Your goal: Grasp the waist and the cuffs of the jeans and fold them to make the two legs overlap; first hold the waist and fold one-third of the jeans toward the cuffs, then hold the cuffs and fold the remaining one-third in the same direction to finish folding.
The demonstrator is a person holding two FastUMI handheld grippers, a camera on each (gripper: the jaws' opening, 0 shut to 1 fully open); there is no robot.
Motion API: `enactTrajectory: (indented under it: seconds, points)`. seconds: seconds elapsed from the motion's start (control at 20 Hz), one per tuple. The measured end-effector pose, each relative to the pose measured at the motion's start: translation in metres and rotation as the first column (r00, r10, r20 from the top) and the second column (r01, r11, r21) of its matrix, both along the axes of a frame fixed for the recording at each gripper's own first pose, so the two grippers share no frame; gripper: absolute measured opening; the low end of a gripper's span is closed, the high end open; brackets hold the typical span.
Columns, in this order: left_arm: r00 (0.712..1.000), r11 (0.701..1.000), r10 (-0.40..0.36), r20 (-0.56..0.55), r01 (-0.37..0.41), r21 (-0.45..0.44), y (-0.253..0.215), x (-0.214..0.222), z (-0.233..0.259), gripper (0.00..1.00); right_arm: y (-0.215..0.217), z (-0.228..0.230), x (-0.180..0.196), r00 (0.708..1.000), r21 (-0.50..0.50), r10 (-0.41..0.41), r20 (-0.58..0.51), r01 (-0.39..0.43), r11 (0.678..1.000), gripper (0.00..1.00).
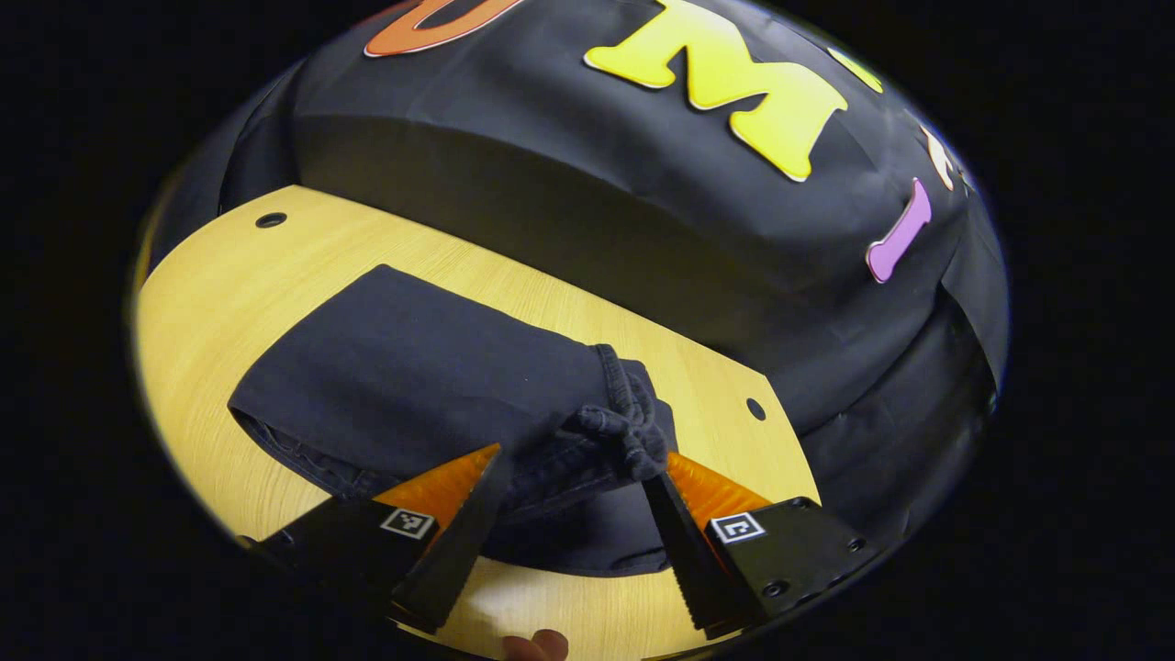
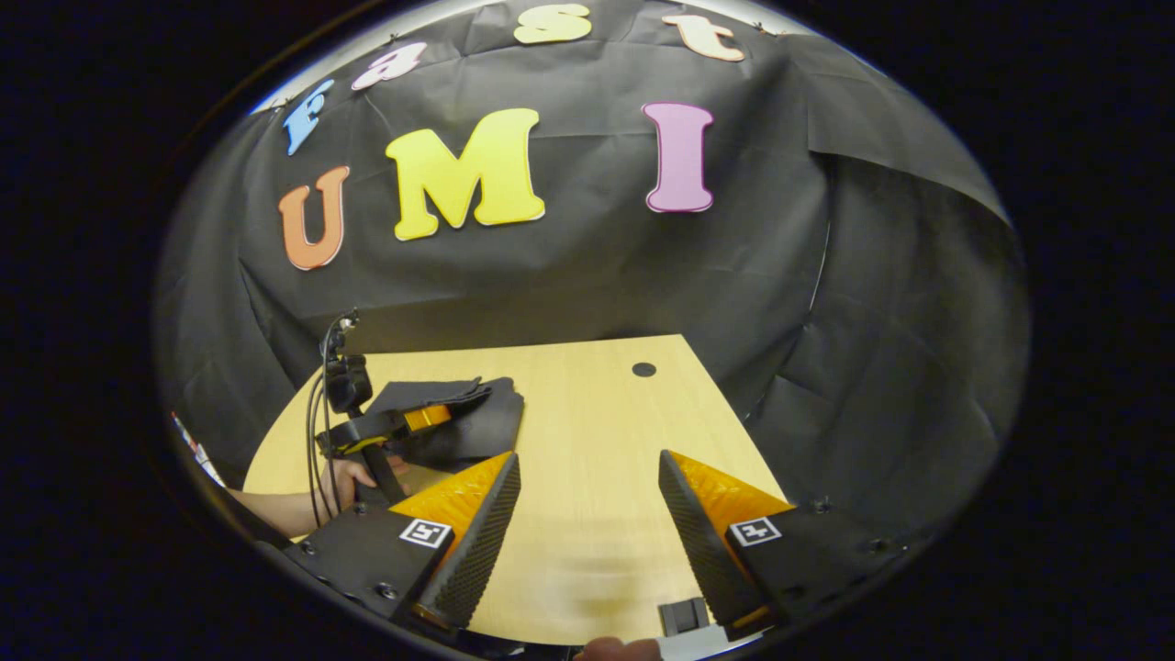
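Hiding its waistband — folded jeans (image 1: 413,376) (cuffs bunched)

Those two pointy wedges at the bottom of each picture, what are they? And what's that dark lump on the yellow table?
The wedges are the fingers of a hand-held gripper, like big tongs. A person holds one in each hand, and a camera rides on each. In the left gripper view, the left hand-held gripper is open, its fingers either side of dark folded jeans lying on the wooden table. In the right gripper view, the right hand-held gripper is open above bare table, holding nothing. Farther off you see the person's hand holding the other one by the jeans.
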State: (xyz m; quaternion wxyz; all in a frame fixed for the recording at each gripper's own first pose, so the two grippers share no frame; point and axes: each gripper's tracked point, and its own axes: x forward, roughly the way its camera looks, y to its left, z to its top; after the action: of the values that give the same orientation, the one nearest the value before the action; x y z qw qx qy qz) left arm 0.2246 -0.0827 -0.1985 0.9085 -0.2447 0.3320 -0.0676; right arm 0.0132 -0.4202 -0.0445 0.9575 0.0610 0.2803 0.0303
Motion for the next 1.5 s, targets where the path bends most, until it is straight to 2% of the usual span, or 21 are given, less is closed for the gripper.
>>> enactTrajectory:
  seconds: [0.05, 0.15, 0.2, 0.25, 0.4, 0.5, 0.55, 0.65, 0.7, 0.8, 0.85, 0.9, 1.05, 1.1, 1.15, 1.2, 1.25, 1.3, 1.4, 1.5]
  points:
    - [1.000, 1.000, -0.016, 0.016, 0.015, 0.010, -0.002, -0.003, 0.009, 0.97, 0.006, 0.004, 0.004, 1.000, 0.002, 0.010, 0.011, -0.010, 1.000, 0.92]
    - [0.996, 0.998, -0.048, 0.070, 0.044, 0.051, 0.001, -0.009, 0.037, 0.97, 0.022, 0.016, 0.012, 0.998, 0.016, 0.036, 0.046, -0.037, 0.999, 0.95]
    - [0.993, 0.997, -0.056, 0.099, 0.050, 0.066, 0.008, -0.012, 0.056, 0.97, 0.031, 0.025, 0.018, 0.996, 0.025, 0.052, 0.072, -0.054, 0.998, 0.92]
    - [0.990, 0.996, -0.061, 0.130, 0.051, 0.076, 0.016, -0.016, 0.076, 0.98, 0.041, 0.036, 0.026, 0.993, 0.030, 0.063, 0.103, -0.067, 0.997, 0.95]
    - [0.964, 0.988, -0.033, 0.263, -0.009, 0.155, 0.060, -0.026, 0.151, 0.97, 0.078, 0.075, 0.051, 0.971, 0.036, 0.098, 0.219, -0.109, 0.993, 0.95]
    - [0.933, 0.972, -0.020, 0.359, -0.065, 0.225, 0.093, -0.040, 0.208, 0.97, 0.096, 0.103, 0.066, 0.949, 0.016, 0.093, 0.301, -0.103, 0.995, 0.92]
    - [0.911, 0.957, -0.011, 0.413, -0.110, 0.268, 0.110, -0.048, 0.236, 0.97, 0.105, 0.118, 0.069, 0.936, 0.002, 0.096, 0.339, -0.103, 0.995, 0.94]
    - [0.856, 0.912, -0.009, 0.517, -0.204, 0.355, 0.137, -0.063, 0.286, 0.97, 0.121, 0.146, 0.072, 0.899, -0.027, 0.095, 0.428, -0.093, 0.995, 0.98]
    - [0.830, 0.893, -0.017, 0.558, -0.239, 0.382, 0.150, -0.070, 0.306, 1.00, 0.122, 0.157, 0.074, 0.879, -0.042, 0.074, 0.471, -0.062, 0.997, 0.92]
    - [0.794, 0.872, -0.008, 0.608, -0.292, 0.392, 0.165, -0.091, 0.330, 0.98, 0.135, 0.170, 0.067, 0.852, -0.043, 0.063, 0.520, -0.047, 0.998, 0.92]
    - [0.780, 0.869, 0.004, 0.626, -0.312, 0.383, 0.169, -0.098, 0.339, 0.93, 0.145, 0.171, 0.059, 0.848, -0.038, 0.072, 0.525, -0.060, 0.997, 0.92]
    - [0.773, 0.871, 0.015, 0.634, -0.322, 0.372, 0.170, -0.105, 0.343, 0.98, 0.151, 0.167, 0.050, 0.850, -0.032, 0.081, 0.521, -0.076, 0.997, 0.92]
    - [0.764, 0.857, 0.038, 0.644, -0.356, 0.373, 0.177, -0.117, 0.345, 0.98, 0.161, 0.156, 0.039, 0.863, -0.019, 0.086, 0.498, -0.088, 0.996, 0.92]
    - [0.765, 0.851, 0.042, 0.643, -0.365, 0.378, 0.178, -0.120, 0.344, 0.88, 0.160, 0.153, 0.038, 0.865, -0.021, 0.079, 0.496, -0.079, 0.997, 0.92]
    - [0.766, 0.849, 0.043, 0.641, -0.367, 0.381, 0.178, -0.122, 0.344, 0.98, 0.162, 0.153, 0.036, 0.864, -0.020, 0.077, 0.497, -0.077, 0.997, 0.92]
    - [0.767, 0.848, 0.044, 0.640, -0.367, 0.382, 0.177, -0.124, 0.343, 0.88, 0.164, 0.152, 0.034, 0.864, -0.023, 0.075, 0.498, -0.074, 0.997, 0.92]
    - [0.770, 0.851, 0.043, 0.636, -0.362, 0.380, 0.175, -0.124, 0.342, 0.98, 0.164, 0.152, 0.033, 0.863, -0.028, 0.077, 0.500, -0.073, 0.997, 0.92]
    - [0.773, 0.854, 0.043, 0.634, -0.357, 0.377, 0.174, -0.124, 0.341, 1.00, 0.166, 0.152, 0.032, 0.861, -0.029, 0.079, 0.502, -0.074, 0.997, 0.92]
    - [0.775, 0.857, 0.045, 0.631, -0.354, 0.374, 0.174, -0.125, 0.341, 1.00, 0.167, 0.153, 0.030, 0.859, -0.021, 0.073, 0.506, -0.072, 0.997, 0.98]
    - [0.776, 0.856, 0.043, 0.630, -0.353, 0.377, 0.174, -0.123, 0.340, 0.98, 0.166, 0.153, 0.029, 0.857, -0.017, 0.067, 0.511, -0.068, 0.998, 0.92]
